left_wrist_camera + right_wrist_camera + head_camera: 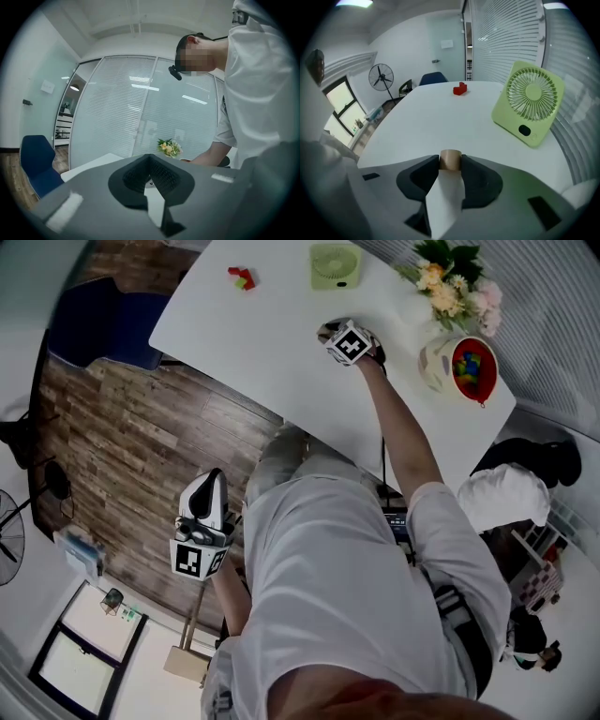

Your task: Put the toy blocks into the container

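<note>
Tan in colour, a small block (450,158) sits pinched between the two pads of the right claw (450,162), which touch it on both sides. The claw tips are down at the white desk (281,352). Just ahead and to the right of it stands a light green fan (528,104), and farther along the desk lies a red block (460,89); the head view shows a green piece touching it. The cream container (434,362) stands near the desk's right edge, well apart from the right claw, with red, blue, green and yellow blocks (473,367) inside and a bunch of flowers (452,282) just beside it. The left claw (150,169) is fully closed with nothing in it, held off the desk over the wooden floor (141,456).
</note>
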